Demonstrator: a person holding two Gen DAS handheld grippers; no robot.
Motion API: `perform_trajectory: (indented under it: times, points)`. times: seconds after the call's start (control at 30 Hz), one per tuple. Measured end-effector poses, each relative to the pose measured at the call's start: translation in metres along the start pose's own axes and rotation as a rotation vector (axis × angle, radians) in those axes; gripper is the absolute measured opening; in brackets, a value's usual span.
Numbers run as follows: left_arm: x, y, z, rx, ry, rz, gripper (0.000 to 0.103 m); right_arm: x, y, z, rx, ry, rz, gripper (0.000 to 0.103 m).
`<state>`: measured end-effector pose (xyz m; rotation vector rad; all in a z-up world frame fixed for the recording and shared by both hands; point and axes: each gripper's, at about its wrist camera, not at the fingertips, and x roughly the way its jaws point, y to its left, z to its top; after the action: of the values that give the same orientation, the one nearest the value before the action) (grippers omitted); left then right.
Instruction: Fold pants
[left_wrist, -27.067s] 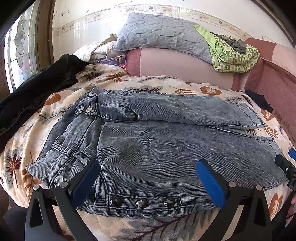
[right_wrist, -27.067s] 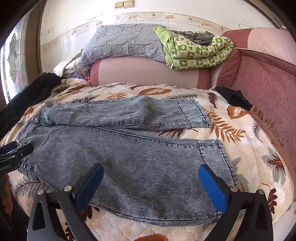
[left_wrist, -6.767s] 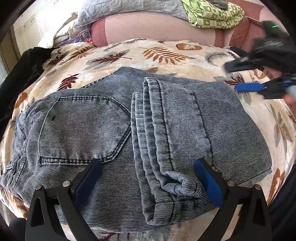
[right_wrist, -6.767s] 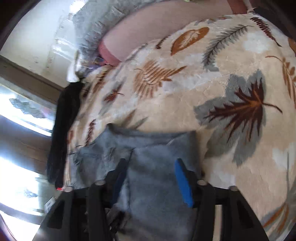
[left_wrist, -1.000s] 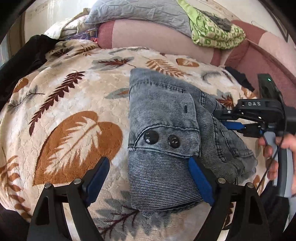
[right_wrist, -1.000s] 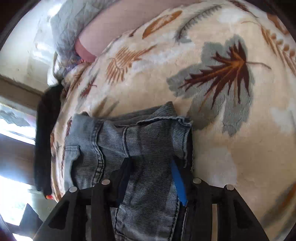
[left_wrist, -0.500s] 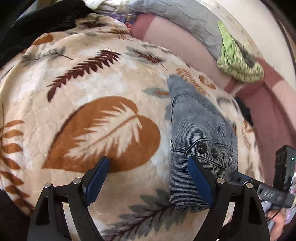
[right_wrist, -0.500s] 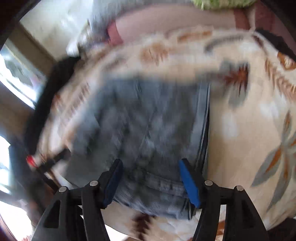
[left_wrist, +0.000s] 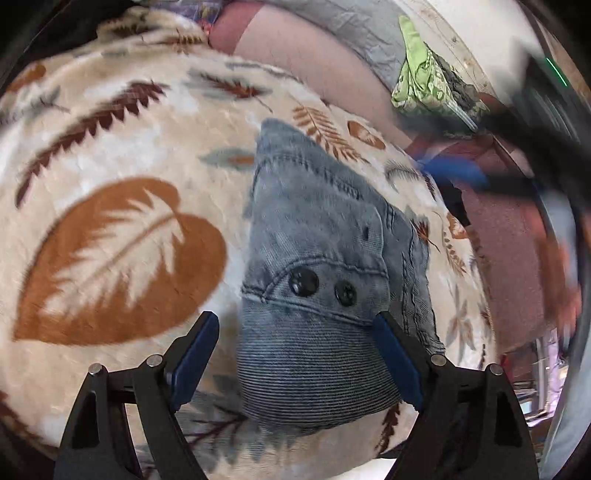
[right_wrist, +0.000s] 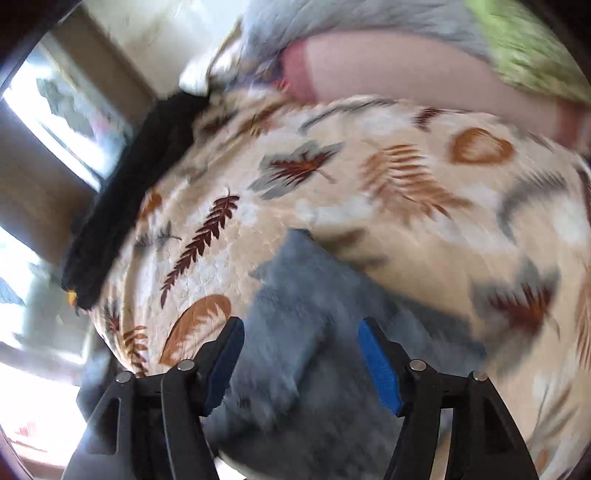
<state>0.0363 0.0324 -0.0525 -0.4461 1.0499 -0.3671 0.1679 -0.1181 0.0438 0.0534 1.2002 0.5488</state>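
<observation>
Hovering with jaws spread and empty, the left gripper (left_wrist: 295, 363) framed the near edge of the folded grey-blue ribbed denim pants (left_wrist: 325, 280) on the cream leaf-print plush blanket (left_wrist: 110, 206). The right gripper (right_wrist: 301, 363), equally unclenched, hung above them. A careless nudge could probably topple the bulky bundle's layers.

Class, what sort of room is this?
Probably a living room or bedroom at home: a leaf-print blanket covers a pink sofa, with quilted bedding piled behind the folded jeans.

leaf-print blanket (left_wrist: 110, 155), grey quilt (left_wrist: 354, 33), green cloth (left_wrist: 421, 85), black garment (right_wrist: 125, 206), window (right_wrist: 66, 122)
</observation>
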Motion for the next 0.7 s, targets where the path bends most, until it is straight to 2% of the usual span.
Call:
perform_trajectory:
  times: [0.1, 0.23, 0.27, 0.3, 0.4, 0.5, 0.63, 0.7]
  points:
    - [0.004, 0.002, 0.001, 0.003, 0.003, -0.018, 0.086, 0.062, 0.02, 0.049, -0.06, 0.149, -0.078, 0.069]
    - [0.006, 0.005, -0.001, 0.014, 0.001, -0.03, 0.086, 0.121, 0.026, 0.068, -0.089, 0.29, -0.16, 0.068]
    - [0.008, 0.003, -0.001, 0.018, 0.0, -0.031, 0.086, 0.129, 0.026, 0.068, -0.098, 0.314, -0.16, 0.05]
    - [0.008, 0.002, 0.0, 0.026, -0.001, -0.03, 0.086, 0.135, 0.024, 0.068, -0.095, 0.335, -0.166, 0.025]
    - [0.007, 0.003, -0.004, 0.05, -0.008, -0.018, 0.086, 0.131, 0.013, 0.068, -0.032, 0.278, -0.165, 0.025]
    - [0.009, -0.004, -0.007, 0.084, -0.021, 0.008, 0.086, 0.117, 0.002, 0.064, 0.057, 0.17, -0.164, 0.026]
    - [0.01, -0.009, -0.011, 0.097, -0.031, 0.017, 0.086, 0.093, -0.009, 0.056, 0.112, 0.044, -0.215, 0.034]
    - [0.009, -0.009, -0.013, 0.095, -0.031, 0.012, 0.086, 0.075, -0.011, 0.05, 0.129, -0.006, -0.202, 0.036]
